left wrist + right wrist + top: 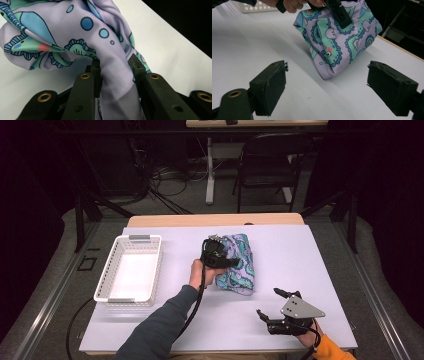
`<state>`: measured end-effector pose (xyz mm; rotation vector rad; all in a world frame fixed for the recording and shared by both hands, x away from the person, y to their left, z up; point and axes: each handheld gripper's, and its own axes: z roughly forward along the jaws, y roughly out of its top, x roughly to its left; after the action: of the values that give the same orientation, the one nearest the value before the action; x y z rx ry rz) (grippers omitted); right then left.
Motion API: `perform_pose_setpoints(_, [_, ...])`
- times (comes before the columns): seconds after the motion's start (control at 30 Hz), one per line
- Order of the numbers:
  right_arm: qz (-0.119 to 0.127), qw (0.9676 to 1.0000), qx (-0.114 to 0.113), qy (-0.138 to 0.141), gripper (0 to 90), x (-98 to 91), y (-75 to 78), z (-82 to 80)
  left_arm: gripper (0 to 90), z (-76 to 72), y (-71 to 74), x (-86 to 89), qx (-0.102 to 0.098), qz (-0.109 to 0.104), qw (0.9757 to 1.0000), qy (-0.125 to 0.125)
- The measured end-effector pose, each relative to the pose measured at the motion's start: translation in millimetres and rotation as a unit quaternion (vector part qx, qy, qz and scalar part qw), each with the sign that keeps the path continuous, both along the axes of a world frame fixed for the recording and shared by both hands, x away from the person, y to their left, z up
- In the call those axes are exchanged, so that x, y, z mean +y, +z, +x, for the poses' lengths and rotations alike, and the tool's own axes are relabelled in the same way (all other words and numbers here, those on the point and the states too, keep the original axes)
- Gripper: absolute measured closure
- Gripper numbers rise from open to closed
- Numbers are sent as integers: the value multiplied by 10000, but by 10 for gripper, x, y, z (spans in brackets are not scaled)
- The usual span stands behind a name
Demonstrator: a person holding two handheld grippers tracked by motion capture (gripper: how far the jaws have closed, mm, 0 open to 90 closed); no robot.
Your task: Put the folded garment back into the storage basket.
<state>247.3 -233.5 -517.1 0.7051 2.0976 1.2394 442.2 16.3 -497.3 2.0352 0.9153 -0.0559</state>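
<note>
the left gripper hid part of the patterned cloth at frame centre, its fingers clamped on a fold. the right gripper, lower right, stood spread wide, apart from the cloth.

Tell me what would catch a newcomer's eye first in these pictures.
First, the patterned cloth in purple, teal and blue near the middle of the white table, with a fold of it pinched in the left claw. Next, the white basket standing at the table's left side. Last, the right claw resting open near the front right corner, pointed toward the cloth.
</note>
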Motion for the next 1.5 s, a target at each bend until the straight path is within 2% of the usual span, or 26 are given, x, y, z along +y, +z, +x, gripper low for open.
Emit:
perform_pose_setpoints(0.27, [5, 10000, 26, -13, 147, -3, -1, 4, 724, -21, 107, 41, -154, -59, 9999, 40])
perform_pose_setpoints(0.37, [13, 10000, 36, -26, 147, -2, -2, 2, 723, -34, 161, 43, -181, 51, 9998, -17])
perform_pose_setpoints(1.03, [42, 10000, -36, -2, 147, -10, 4, 6, 724, -103, 453, 47, -575, 99, 9982, -135])
perform_pose_setpoints(1.07, [51, 10000, -34, -1, 147, -10, 3, 7, 724, -108, 467, 49, -520, 95, 9985, -121])
perform_pose_setpoints(1.13, [51, 10000, -31, -7, 147, -10, 3, 7, 724, -104, 485, 58, -532, 67, 9985, -123])
perform_pose_setpoints(1.5, [78, 10000, -43, 18, 146, -9, 8, -3, 723, -99, 634, 100, -702, 35, 9975, -50])
